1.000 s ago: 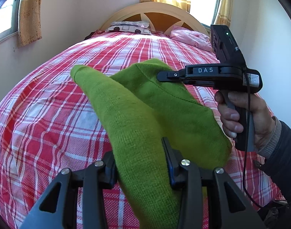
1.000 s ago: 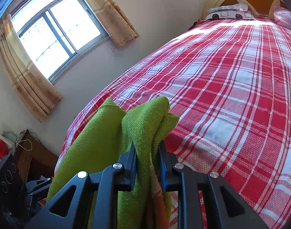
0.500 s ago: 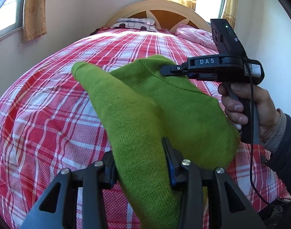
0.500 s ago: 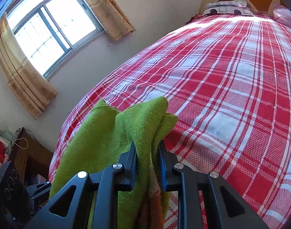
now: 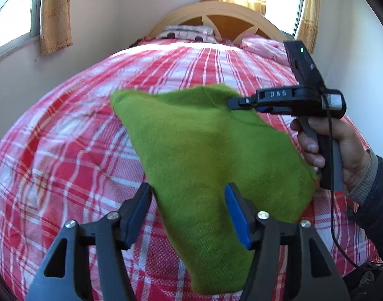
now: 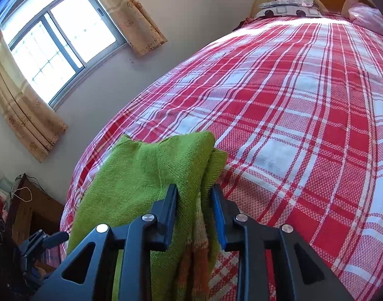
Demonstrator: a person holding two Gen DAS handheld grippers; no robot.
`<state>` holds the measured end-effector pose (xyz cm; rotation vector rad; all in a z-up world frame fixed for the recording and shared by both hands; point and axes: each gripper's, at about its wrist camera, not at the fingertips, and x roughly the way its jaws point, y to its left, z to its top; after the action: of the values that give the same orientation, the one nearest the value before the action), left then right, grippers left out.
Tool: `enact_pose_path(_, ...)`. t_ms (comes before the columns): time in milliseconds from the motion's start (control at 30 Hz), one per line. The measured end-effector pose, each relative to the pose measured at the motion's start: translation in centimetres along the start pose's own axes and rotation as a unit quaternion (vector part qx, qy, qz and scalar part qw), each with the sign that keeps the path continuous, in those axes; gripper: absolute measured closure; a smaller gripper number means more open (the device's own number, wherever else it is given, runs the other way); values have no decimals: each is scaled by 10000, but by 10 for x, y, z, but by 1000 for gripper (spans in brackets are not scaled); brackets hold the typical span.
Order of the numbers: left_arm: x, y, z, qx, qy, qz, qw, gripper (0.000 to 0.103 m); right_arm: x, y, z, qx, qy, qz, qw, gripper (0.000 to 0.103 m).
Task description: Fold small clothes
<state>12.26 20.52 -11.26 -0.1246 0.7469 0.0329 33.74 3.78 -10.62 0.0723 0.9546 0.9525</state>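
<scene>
A green knit garment [image 5: 204, 150] hangs folded over the red plaid bed [image 5: 66, 150], blurred with motion. My left gripper [image 5: 186, 195] has its jaws opening wide; the garment's lower part runs between the blue pads [image 5: 238, 215] without being pinched. In the left wrist view my right gripper [image 5: 231, 102], held by a hand [image 5: 342, 155], sits at the garment's far upper corner. In the right wrist view the right gripper [image 6: 194, 195] has its jaws opening too, with bunched green garment [image 6: 146, 170] and an orange-striped part loose between them.
The plaid bed [image 6: 292, 125] stretches ahead to a wooden headboard [image 5: 216, 20] with pillows [image 5: 186, 31]. Curtained windows [image 6: 58, 40] line the left wall. Beside the bed at lower left stands a wooden cabinet [image 6: 23, 208] with clutter.
Both grippers' jaws have spread, the left widely and the right a little. The green garment has loosened, flattened out and sunk toward the bed.
</scene>
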Motion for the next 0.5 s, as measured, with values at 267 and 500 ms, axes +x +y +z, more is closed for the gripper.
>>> enact_pose_path(267, 8, 25, 22, -173, -535, 788, 9953, 6, -53, 47, -22, -305, -202, 1069, 9936, 57)
enact_pose_path(500, 52, 44, 12, -386, -40, 969, 9945, 0, -22, 28, -63, 45, 378, 781, 9962, 61)
